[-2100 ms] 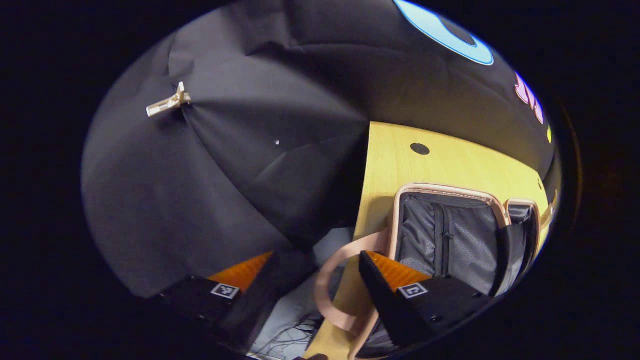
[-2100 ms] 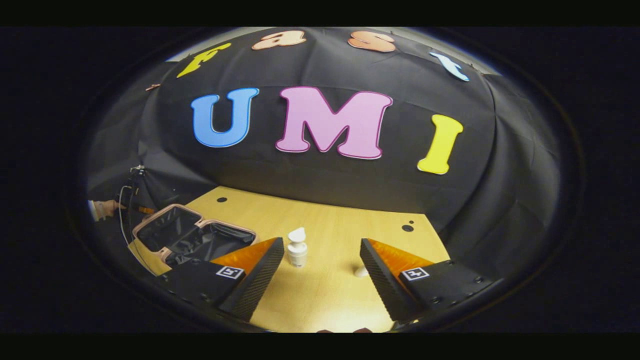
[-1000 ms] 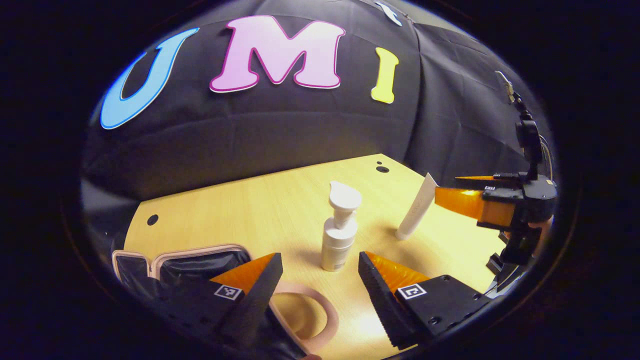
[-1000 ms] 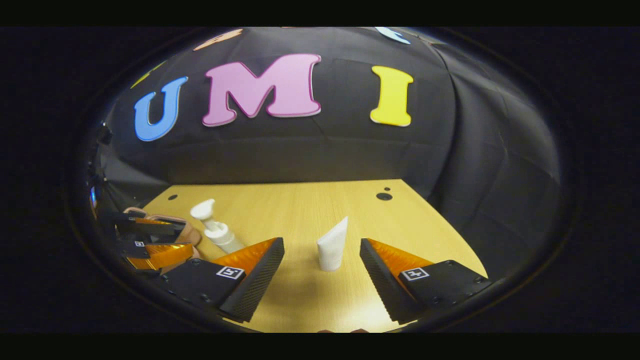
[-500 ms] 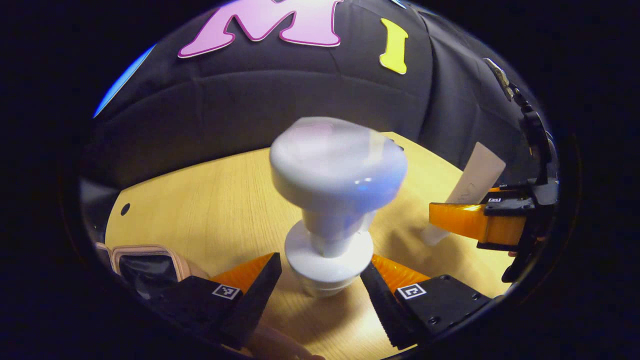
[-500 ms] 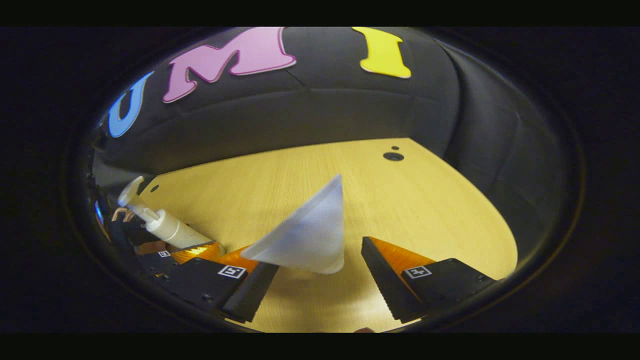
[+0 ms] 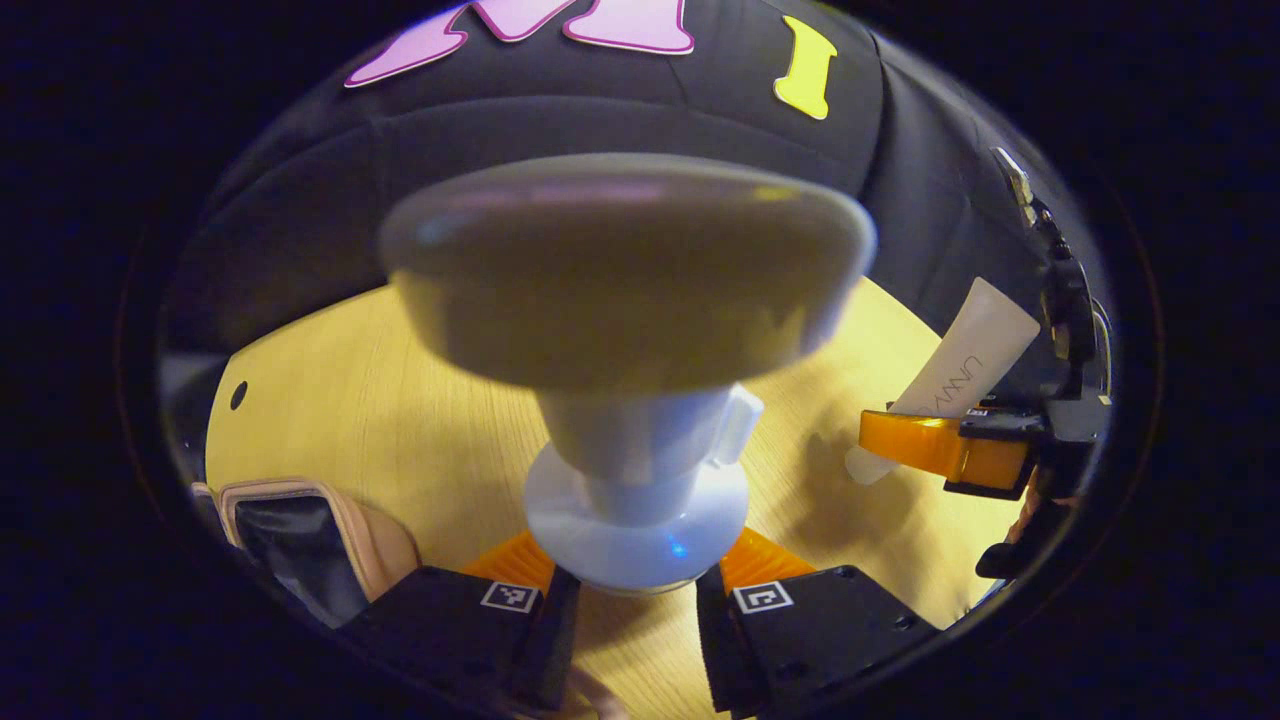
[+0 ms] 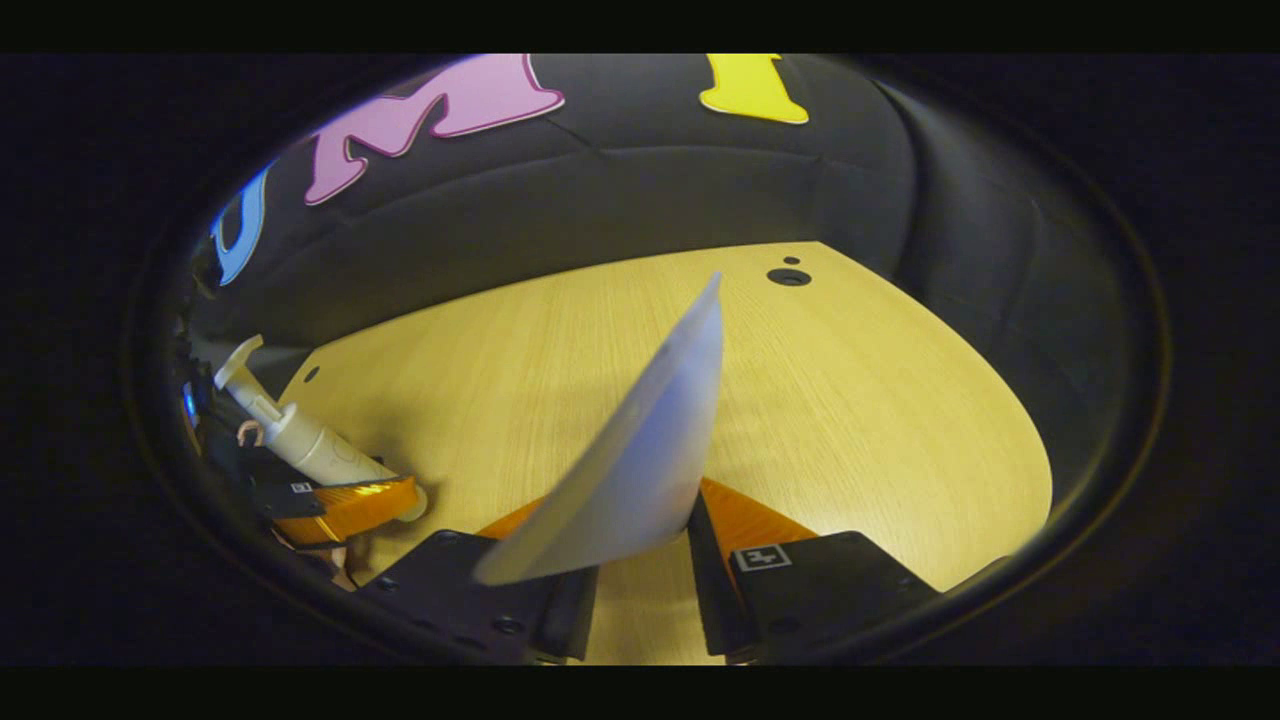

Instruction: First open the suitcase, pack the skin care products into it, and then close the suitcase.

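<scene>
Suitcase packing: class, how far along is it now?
Done: suitcase lies open. In hand: left gripper clamps the pump bottle, right gripper clamps the tube. Left: put both inside, close it.

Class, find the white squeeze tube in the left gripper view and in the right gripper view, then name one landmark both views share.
Left gripper view: the white squeeze tube stands tilted at the right edge, between the right gripper's fingers.
Right gripper view: the tube rises centre frame between that gripper's own fingers.
Shared landmark: the pump bottle on the wooden table.
</scene>
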`<state>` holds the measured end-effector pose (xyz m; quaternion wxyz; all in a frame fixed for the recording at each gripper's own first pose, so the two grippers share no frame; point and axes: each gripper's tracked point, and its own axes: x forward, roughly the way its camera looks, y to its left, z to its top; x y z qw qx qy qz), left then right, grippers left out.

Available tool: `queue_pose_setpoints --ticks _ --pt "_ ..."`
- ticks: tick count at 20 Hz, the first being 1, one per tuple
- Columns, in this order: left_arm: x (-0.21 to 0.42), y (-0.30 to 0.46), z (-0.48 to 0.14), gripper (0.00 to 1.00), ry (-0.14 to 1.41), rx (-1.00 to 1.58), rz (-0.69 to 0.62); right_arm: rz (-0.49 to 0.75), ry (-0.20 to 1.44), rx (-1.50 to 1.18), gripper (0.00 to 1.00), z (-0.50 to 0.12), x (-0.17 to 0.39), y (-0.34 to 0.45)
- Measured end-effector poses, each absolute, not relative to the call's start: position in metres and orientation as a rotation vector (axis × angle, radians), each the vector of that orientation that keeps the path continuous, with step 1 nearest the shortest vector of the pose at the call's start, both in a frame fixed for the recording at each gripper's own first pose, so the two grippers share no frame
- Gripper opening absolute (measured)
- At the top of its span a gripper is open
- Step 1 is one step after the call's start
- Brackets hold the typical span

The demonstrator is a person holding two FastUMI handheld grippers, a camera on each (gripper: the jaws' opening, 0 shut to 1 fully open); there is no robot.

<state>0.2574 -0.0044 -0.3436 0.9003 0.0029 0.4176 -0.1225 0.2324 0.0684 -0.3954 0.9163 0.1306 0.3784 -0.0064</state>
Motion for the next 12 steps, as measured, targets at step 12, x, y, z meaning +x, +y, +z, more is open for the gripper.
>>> queue_pose_setpoints --ticks 12 --pt "0.08 0.208 -0.278 0.56 1.234 0.092 -0.084 0.281 0.711 0.275 0.53 -0.308 0.138 0.129"
